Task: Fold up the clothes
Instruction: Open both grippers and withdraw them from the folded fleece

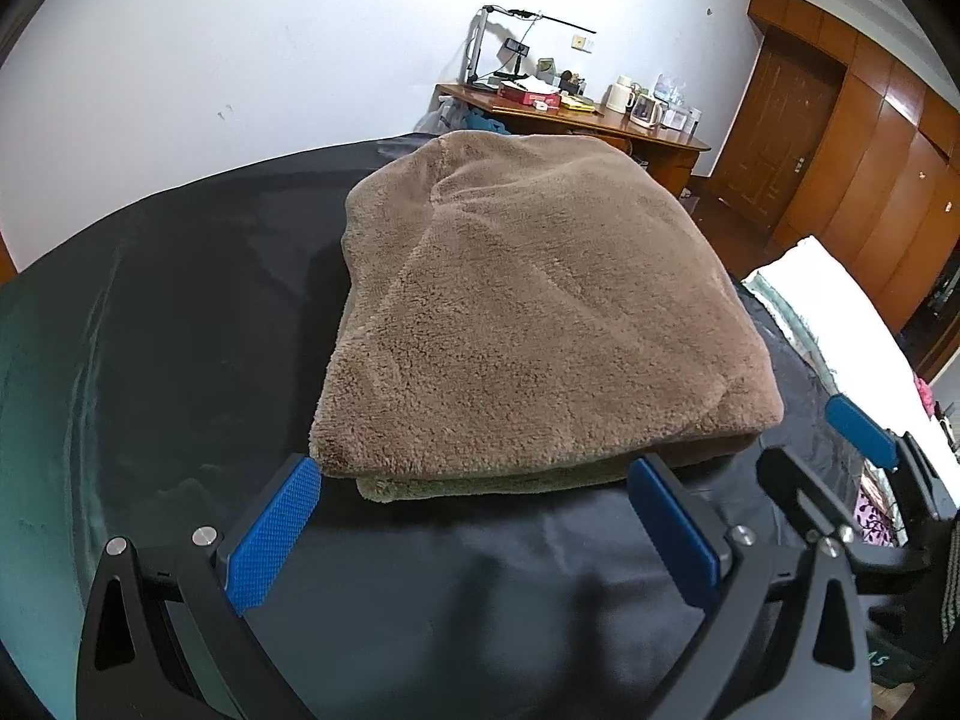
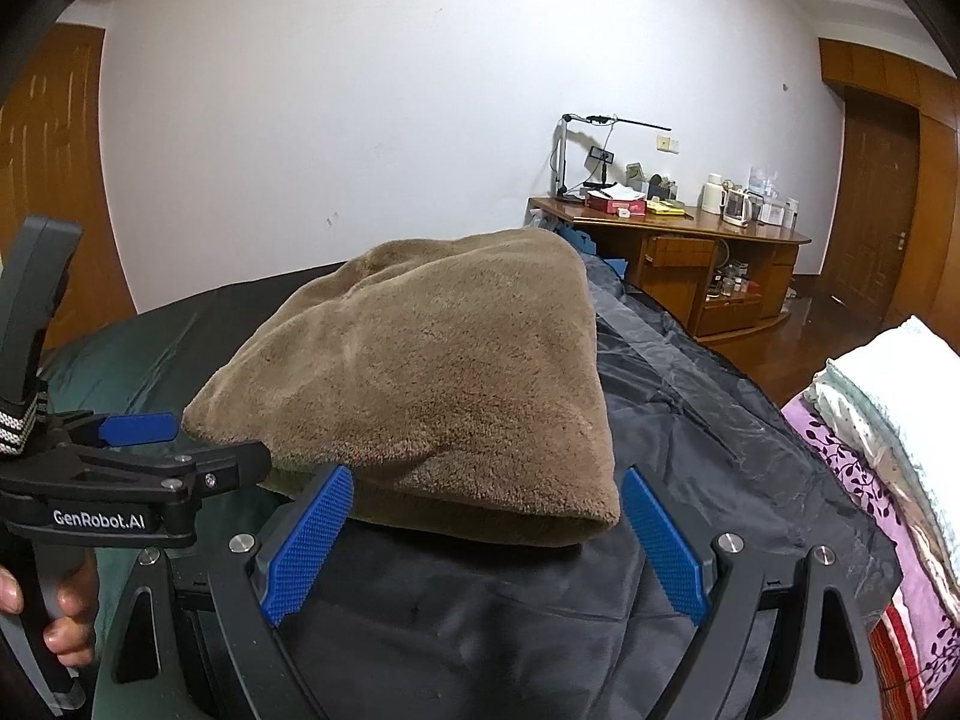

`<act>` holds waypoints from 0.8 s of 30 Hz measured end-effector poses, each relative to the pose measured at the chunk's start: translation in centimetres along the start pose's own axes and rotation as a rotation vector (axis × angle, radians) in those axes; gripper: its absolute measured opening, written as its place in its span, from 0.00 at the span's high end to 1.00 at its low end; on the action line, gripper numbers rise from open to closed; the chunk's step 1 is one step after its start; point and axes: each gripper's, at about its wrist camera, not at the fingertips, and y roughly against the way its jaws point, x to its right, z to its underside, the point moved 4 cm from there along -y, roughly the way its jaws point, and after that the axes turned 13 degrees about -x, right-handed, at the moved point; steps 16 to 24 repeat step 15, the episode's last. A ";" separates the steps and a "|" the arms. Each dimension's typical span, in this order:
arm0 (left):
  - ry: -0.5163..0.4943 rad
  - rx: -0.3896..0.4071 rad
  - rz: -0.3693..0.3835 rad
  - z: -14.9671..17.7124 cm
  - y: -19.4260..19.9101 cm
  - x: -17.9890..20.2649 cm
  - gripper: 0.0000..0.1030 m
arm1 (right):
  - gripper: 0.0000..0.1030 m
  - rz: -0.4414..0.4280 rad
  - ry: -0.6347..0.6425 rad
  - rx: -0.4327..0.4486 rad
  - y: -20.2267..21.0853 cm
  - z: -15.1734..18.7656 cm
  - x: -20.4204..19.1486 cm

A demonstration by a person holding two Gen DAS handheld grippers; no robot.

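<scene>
A folded brown fleece garment (image 1: pixel 528 312) lay in a thick, soft bundle on a bed covered with a dark sheet (image 1: pixel 180 324), its layered folded edge facing the cameras. All places here are given from that garment. The left tongs (image 1: pixel 474 516) sat just in front of its near edge, blue ribbed pads spread wide apart and gripping nothing, with only dark sheet between them. The right tongs (image 2: pixel 486 534) sat in front of the garment's near right corner, also spread wide and empty, the left pad just under the overhanging fleece, though whether it touched could not be told. In the right wrist view the left tongs appeared at the garment's near left corner, black arms reaching toward the fleece edge, and a person's fingers (image 2: pixel 66 618) curled around the handle below. In the left wrist view one blue pad and black arm of the right tongs showed to the right of the garment's near corner. Beyond the garment, against a white wall, stood a wooden worktop (image 2: pixel 690 228) carrying a desk lamp (image 2: pixel 576 150), a red box (image 2: pixel 615 203), a white jug (image 2: pixel 713 192) and other small items too small to identify. Well to the right of the garment lay a pile of folded pale linens (image 2: pixel 888 384) on a purple floral cover (image 2: pixel 852 480). Wooden doors and cabinets stood farther right.
</scene>
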 end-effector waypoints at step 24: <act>-0.073 0.097 -0.013 0.3 1.4 1.2 0.00 | 0.10 0.007 0.001 -0.018 -0.7 0.5 0.1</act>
